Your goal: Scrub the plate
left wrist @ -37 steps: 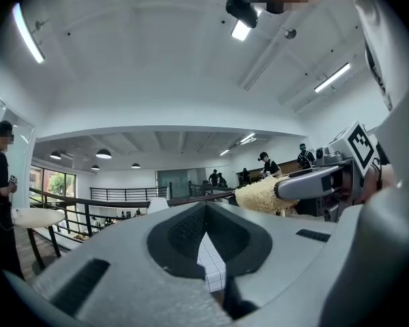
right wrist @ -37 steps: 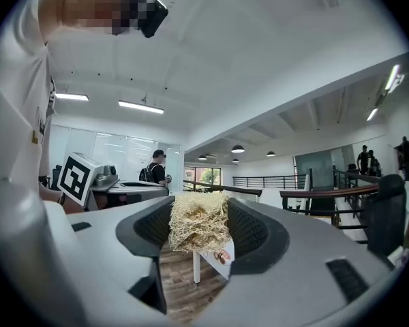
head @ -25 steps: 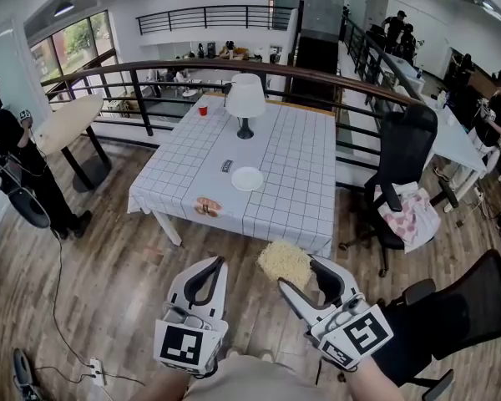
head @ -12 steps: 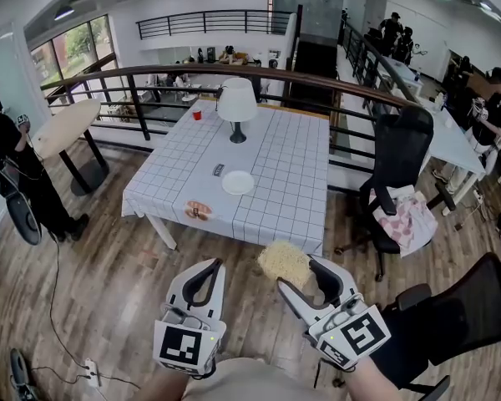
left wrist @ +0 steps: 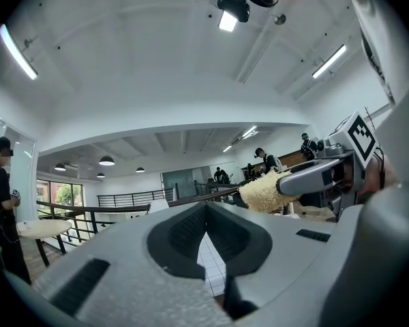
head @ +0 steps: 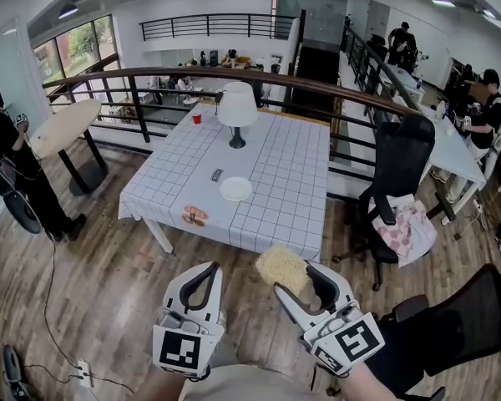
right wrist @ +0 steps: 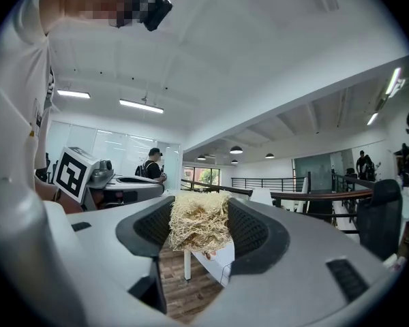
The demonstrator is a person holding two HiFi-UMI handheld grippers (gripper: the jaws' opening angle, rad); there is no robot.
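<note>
- The right tool [head: 295, 277] pinches a fibrous scrub pad [head: 280, 265]; the left tool [head: 205, 276] is pressed together, empty.
- The white plate [head: 235, 189] sits on the table [head: 288, 170] at 12 o'clock, well apart; no scrubbing has begun.

Checked-cloth table [head: 288, 178], white lamp [head: 237, 107], red cup [head: 197, 118], white plate [head: 235, 189], small dark object [head: 216, 175], perhaps food [head: 194, 216] near edge.

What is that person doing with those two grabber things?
A person holds a two-jaw gripper in each hand. The right gripper is shut on a pale yellow stringy scrubber. The left gripper is shut and empty. The round white plate lies on the table with the white checked cloth, well ahead of both, so scrubbing has not begun.
</note>
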